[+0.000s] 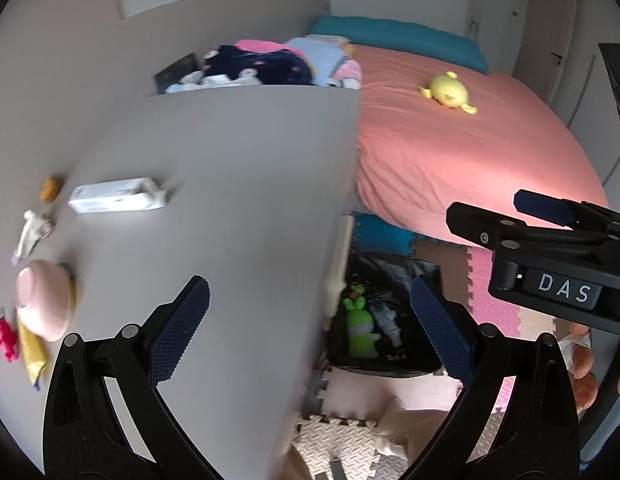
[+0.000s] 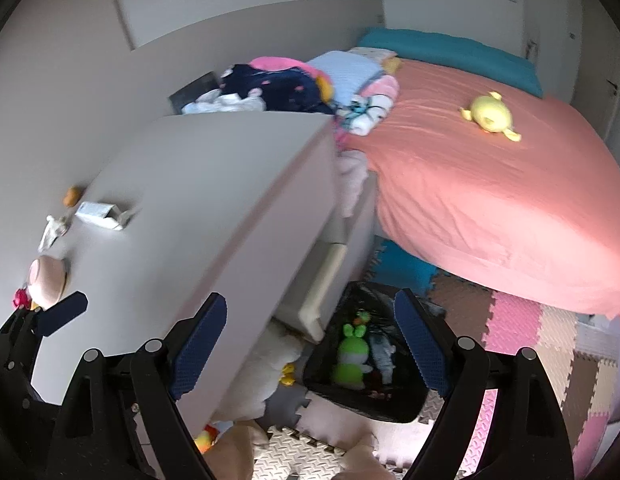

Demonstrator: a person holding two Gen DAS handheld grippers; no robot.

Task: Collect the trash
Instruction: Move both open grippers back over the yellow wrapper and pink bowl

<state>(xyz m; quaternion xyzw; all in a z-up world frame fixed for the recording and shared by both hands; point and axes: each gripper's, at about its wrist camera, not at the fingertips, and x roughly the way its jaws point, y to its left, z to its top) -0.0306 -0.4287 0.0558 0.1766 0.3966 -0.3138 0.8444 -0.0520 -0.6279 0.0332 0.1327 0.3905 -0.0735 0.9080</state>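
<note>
On the grey table (image 1: pixel 230 184) lie a white carton (image 1: pixel 118 196), a crumpled white wrapper (image 1: pixel 32 236), a small orange lump (image 1: pixel 50 189), an overturned pink bowl (image 1: pixel 44 300), a yellow wrapper (image 1: pixel 32 356) and a red scrap (image 1: pixel 6 338). A black-lined bin (image 1: pixel 390 364) stands on the floor beside the table, with a green toy (image 1: pixel 360 326) inside. My left gripper (image 1: pixel 310 328) is open and empty, straddling the table's edge from above. My right gripper (image 2: pixel 310 346) is open and empty above the bin (image 2: pixel 366 396). The right wrist view also shows the carton (image 2: pixel 100 214) and bowl (image 2: pixel 46 280).
A bed with a pink sheet (image 2: pixel 490 200) and a yellow plush toy (image 2: pixel 490 114) fills the right side. Piled clothes (image 2: pixel 286 84) lie behind the table. Coloured foam mats (image 2: pixel 550 344) cover the floor. A white and yellow plush (image 2: pixel 274 364) lies under the table's edge.
</note>
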